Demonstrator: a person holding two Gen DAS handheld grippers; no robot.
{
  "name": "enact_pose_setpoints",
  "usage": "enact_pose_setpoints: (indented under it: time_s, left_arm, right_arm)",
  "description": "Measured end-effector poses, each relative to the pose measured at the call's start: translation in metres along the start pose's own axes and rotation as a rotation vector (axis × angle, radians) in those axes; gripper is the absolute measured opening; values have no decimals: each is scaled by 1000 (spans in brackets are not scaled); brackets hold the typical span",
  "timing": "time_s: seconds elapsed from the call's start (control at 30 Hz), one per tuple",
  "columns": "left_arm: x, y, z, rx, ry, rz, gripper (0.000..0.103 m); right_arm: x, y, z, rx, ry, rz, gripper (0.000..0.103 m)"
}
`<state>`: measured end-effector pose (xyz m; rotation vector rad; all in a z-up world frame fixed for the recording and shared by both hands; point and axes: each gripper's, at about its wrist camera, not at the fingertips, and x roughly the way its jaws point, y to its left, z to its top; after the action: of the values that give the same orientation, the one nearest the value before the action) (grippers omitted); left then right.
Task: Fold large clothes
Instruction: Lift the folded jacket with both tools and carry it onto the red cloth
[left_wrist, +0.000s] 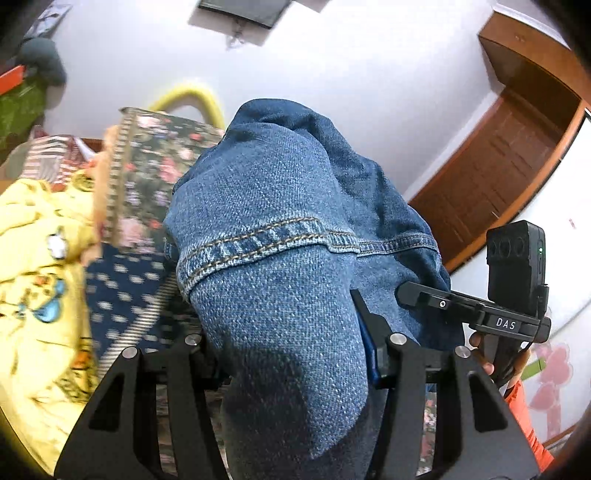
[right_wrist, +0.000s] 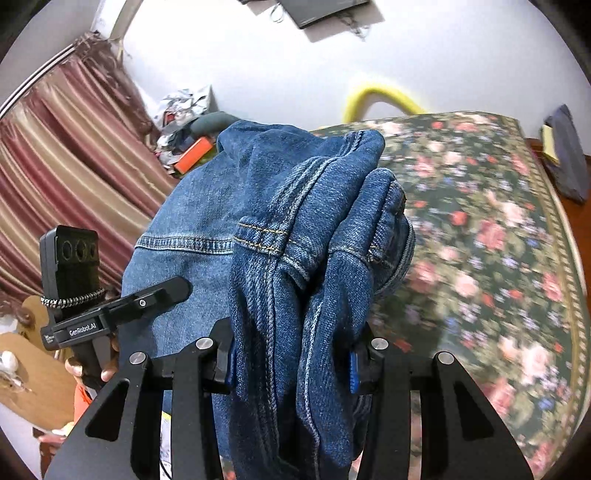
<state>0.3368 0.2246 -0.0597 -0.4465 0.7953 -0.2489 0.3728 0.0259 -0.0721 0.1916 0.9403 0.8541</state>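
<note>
"DAS" on right gripper (left_wrist: 424, 295), "GenRobot.AI", apparently, on left gripper (right_wrist: 177, 288)

The left gripper (left_wrist: 295, 354) clamps a bunched fold of blue denim garment (left_wrist: 280, 236) above a floral bedspread (left_wrist: 147, 166); a yellow cloth (left_wrist: 40, 258) lies at left.

A pair of blue jeans (left_wrist: 280, 266) is bunched up thick and held up off the flowery bed, orange-stitched seams showing, with loose denim folds draped forward and hanging down below.
</note>
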Motion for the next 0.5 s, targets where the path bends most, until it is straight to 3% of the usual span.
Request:
enact_pose_setpoints:
  time_s: [0.17, 0.33, 0.5]
  left_arm:
    - [8, 66, -1, -79, 22, 52, 54]
    - [40, 120, -13, -111, 75, 108, 54]
    - [78, 155, -36, -129, 117, 162, 60]
  right_arm:
    - [68, 14, 6, -1, 57, 27, 38]
    - [135, -6, -2, 57, 140, 39, 39]
    - [185, -29, -22, 78, 191, -17, 43]
